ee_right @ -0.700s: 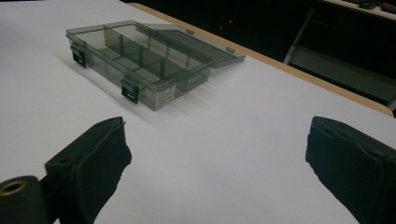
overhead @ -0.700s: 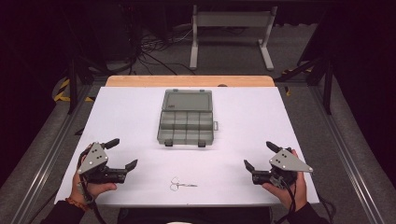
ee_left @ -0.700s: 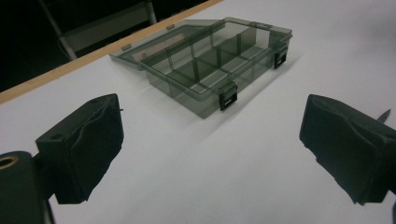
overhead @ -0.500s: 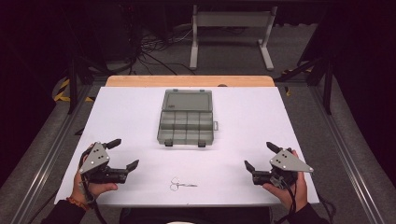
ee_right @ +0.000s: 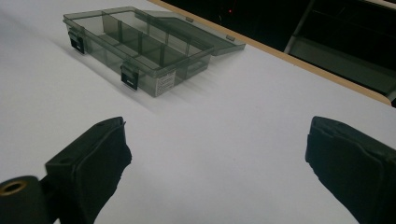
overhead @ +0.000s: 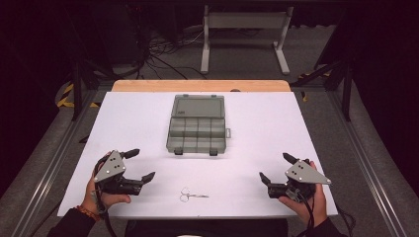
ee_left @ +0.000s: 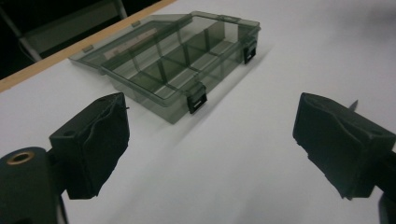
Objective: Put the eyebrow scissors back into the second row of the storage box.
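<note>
Two tongs sit low on my white bench (overhead: 276, 123) in the high view: the left tongs (overhead: 138, 165) and right tongs (overhead: 275, 169), both spread wide and holding nothing. The small scissors (overhead: 192, 195) lie between them near the front edge; the grey compartment box (overhead: 197, 129), lid open, rests mid-bench beyond. In the left gripper view my left tongs (ee_left: 210, 140) gape towards the box (ee_left: 173, 65). The right gripper view shows the right tongs (ee_right: 215, 163) gaping, the box (ee_right: 140, 44) well ahead.
</note>
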`<state>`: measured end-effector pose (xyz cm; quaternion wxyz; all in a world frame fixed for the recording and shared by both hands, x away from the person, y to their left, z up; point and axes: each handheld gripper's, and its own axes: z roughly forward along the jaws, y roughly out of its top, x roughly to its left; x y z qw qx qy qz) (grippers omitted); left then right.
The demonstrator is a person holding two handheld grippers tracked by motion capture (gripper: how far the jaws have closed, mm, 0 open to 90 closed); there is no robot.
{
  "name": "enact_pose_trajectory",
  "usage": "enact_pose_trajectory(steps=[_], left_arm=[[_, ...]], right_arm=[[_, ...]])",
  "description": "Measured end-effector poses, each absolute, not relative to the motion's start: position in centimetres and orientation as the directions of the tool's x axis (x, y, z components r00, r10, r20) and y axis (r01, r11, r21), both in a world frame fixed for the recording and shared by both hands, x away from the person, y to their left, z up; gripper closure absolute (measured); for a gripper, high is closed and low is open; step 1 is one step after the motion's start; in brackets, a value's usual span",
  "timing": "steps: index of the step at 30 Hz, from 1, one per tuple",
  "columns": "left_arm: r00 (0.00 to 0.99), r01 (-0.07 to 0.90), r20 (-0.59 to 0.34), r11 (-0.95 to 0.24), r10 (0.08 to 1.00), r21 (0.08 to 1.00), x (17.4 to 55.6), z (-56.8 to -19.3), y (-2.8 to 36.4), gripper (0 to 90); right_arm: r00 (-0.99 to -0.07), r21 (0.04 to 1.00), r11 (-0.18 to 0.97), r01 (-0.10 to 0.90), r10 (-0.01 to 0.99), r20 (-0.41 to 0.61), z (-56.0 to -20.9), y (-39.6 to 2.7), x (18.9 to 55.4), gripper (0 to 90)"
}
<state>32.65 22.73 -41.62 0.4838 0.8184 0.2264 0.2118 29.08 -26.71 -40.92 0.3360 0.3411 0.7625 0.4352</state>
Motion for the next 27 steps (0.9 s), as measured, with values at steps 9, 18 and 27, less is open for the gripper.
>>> enact_pose_trajectory(steps=[9,18,27], left_arm=[[0.854,0.158,0.116,-0.465,0.508,0.871,33.0,-41.6,20.8,17.3],[0.912,0.132,0.105,-0.524,0.398,0.841,33.6,-41.6,17.3,20.2],[0.96,0.093,0.105,-0.645,0.261,0.758,33.5,-42.2,12.6,29.3]], right_arm=[[-0.555,0.886,0.398,0.238,0.804,-0.212,-41.1,-26.5,29.3,6.7],[-0.568,0.878,0.412,0.244,0.795,-0.215,-41.3,-26.1,29.5,6.8],[-0.559,0.866,0.429,0.255,0.797,-0.23,-41.5,-26.0,29.6,7.1]])
